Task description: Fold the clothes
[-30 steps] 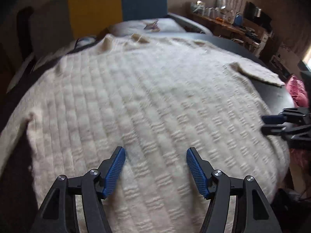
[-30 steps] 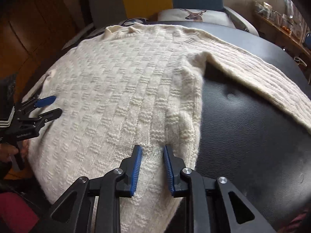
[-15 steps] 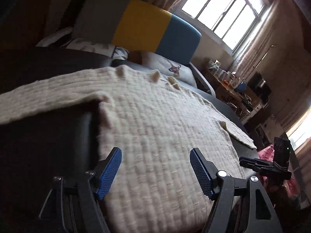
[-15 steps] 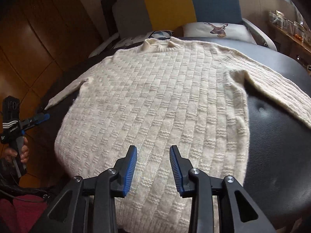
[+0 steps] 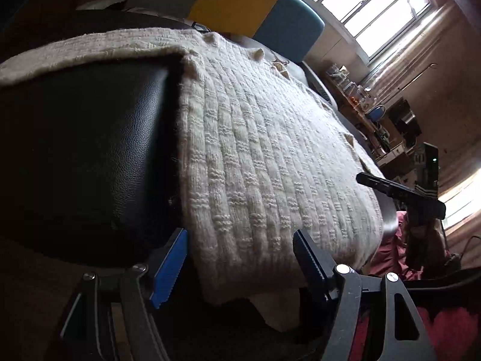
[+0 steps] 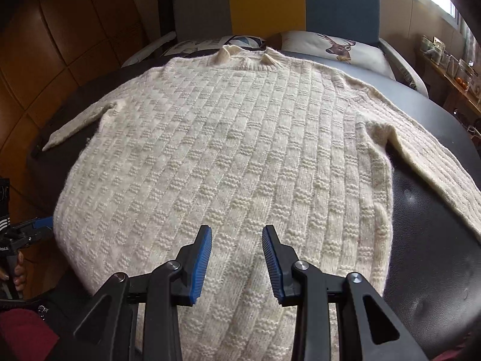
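Cream basket-weave knitted sweater (image 6: 234, 150): lay spread flat, front down or up not told, across black padded leather surface (image 6: 436, 240), neck toward grey, yellow and blue striped chair back (image 6: 270, 0). Probably laid open this way so both sleeves and hem could be reached for folding; no fold made yet, by the look of it.

Far left of right wrist view: left gripper (image 6: 28, 230) seen small at sweater's lower left corner, held by a hand (image 6: 16, 273). In its own view, left gripper (image 5: 237, 258) sat at hem's left corner, blue pads spread wide, nothing pinched, cloth edge lying between and beyond them. Likely lined up there to take that corner.

Left sleeve (image 6: 75, 126) stretched outward over the dark surface, flat.

Centre: right gripper (image 6: 236, 263) over the hem's middle, pointed downward, blue pads part-way apart, not pressing the knit; a slight ridge of cloth ran up between them. Probably a pause before choosing a hold.

Right: right sleeve (image 6: 436, 162) angled out and down over the leather, clear of the body.

Beyond the neck: white deer-print cushion (image 6: 336, 49), out of the way.
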Tool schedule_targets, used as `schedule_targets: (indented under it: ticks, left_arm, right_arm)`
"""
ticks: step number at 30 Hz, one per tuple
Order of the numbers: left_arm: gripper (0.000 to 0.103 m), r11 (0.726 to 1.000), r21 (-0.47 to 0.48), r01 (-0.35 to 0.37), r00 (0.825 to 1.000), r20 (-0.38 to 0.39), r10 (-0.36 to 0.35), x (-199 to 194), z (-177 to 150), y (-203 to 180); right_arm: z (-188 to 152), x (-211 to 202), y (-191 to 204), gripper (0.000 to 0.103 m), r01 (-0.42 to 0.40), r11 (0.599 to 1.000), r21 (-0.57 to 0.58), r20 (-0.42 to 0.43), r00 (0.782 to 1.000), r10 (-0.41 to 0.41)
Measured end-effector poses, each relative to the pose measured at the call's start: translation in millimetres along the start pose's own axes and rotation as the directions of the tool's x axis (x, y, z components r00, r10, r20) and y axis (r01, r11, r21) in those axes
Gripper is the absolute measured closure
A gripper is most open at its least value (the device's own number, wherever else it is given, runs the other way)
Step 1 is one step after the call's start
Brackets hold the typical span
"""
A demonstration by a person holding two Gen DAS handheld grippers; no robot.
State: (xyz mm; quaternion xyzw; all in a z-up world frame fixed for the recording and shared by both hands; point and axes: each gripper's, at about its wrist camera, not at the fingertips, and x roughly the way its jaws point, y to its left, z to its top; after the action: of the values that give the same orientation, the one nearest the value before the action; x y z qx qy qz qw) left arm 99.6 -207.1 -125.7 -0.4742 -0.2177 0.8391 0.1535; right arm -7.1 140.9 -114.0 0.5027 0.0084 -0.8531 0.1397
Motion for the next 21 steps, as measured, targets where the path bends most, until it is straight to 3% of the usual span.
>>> schedule_targets:
  ticks: [3,4,5,6,9,11,14,17,21]
  left_arm:
    - [0.031,0.998,0.010,-0.055,0.998,0.002,0.055,6,1,-5]
    - [0.043,0.997,0.017,-0.076,0.997,0.005,0.076,6,1,-7]
    - [0.075,0.996,-0.001,-0.084,0.996,0.008,0.084,4,2,-6]
    - [0.096,0.996,-0.024,-0.089,0.996,0.011,0.089,2,3,-5]
    - [0.095,0.995,-0.037,-0.096,0.994,0.052,0.098,-14,7,-11]
    - [0.095,0.994,-0.020,-0.105,0.992,0.068,0.107,-23,8,-17]
    - [0.094,0.985,-0.009,-0.174,0.985,-0.009,0.174,-6,2,-7]
    - [0.092,0.983,-0.020,-0.184,0.982,-0.049,0.183,2,-1,2]
    - [0.089,0.990,-0.052,-0.134,0.990,0.043,0.136,-20,17,2]
  right_arm:
    - [-2,6,-6,0.068,0.047,0.999,0.002,-0.006,0.999,-0.047]
    - [-3,9,-7,0.068,0.083,0.997,-0.004,-0.010,0.997,-0.083]
    - [-4,10,-9,0.068,0.106,0.994,-0.006,-0.012,0.994,-0.106]
    - [-5,10,-11,0.068,0.129,0.992,-0.008,-0.014,0.992,-0.129]
    - [-14,13,-14,0.068,0.149,0.988,-0.037,-0.036,0.988,-0.151]
    - [-21,13,-18,0.068,0.140,0.990,-0.025,-0.005,0.990,-0.140]
    - [-22,15,-28,0.068,0.096,0.995,0.034,0.015,0.995,-0.097]
    - [-20,15,-28,0.068,0.091,0.995,0.029,0.016,0.996,-0.091]
    - [-18,14,-30,0.065,0.070,0.996,0.057,0.024,0.997,-0.071]
